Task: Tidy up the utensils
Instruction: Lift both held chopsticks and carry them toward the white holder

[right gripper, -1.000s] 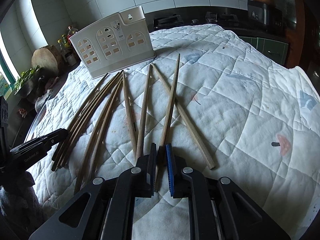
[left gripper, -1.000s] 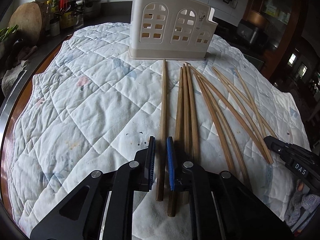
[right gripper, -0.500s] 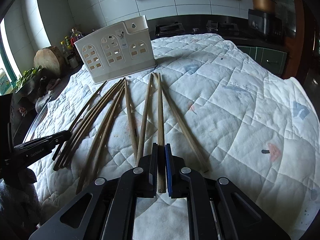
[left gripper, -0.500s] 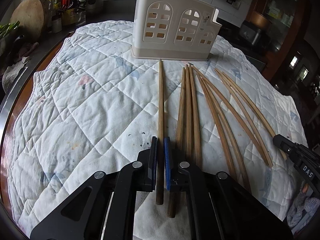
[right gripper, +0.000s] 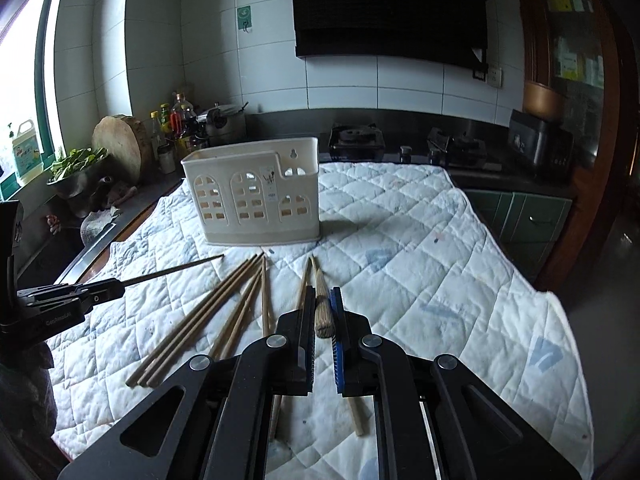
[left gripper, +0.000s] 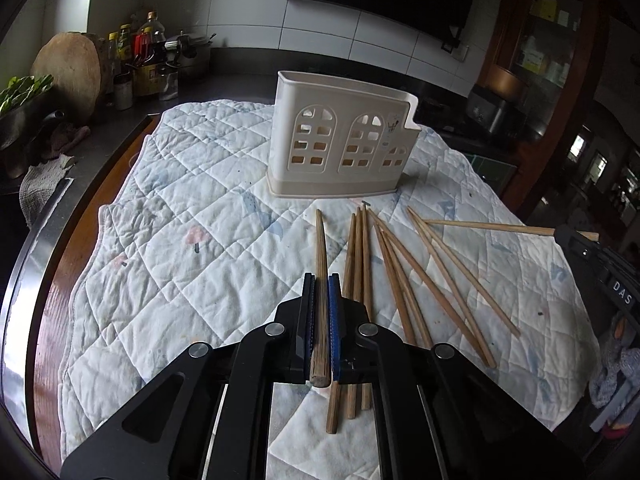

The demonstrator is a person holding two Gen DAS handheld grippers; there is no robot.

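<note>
My left gripper [left gripper: 320, 278] is shut on one wooden chopstick [left gripper: 320, 240], held lifted above the quilt and aimed at the cream utensil holder [left gripper: 340, 148]. My right gripper [right gripper: 322, 289] is shut on another chopstick [right gripper: 320, 312], also raised, with the holder [right gripper: 256, 196] beyond it to the left. Several loose chopsticks [left gripper: 400, 280] lie side by side on the quilt in front of the holder. Each wrist view catches the other gripper with its stick: the right one [left gripper: 560, 232] at the right edge, the left one [right gripper: 120, 286] at the left.
A white quilted cloth [left gripper: 180, 240] covers the round wooden table [left gripper: 52, 320]. Bottles [left gripper: 144, 52], a wooden chopping block [left gripper: 68, 68] and a pot stand on the dark counter behind. A gas stove [right gripper: 356, 136] and green cabinets [right gripper: 520, 216] lie past the table.
Both grippers closed on a chopstick each and rose, lifting the sticks off the quilt. The views tipped up, so the holder now sits lower and farther away.
</note>
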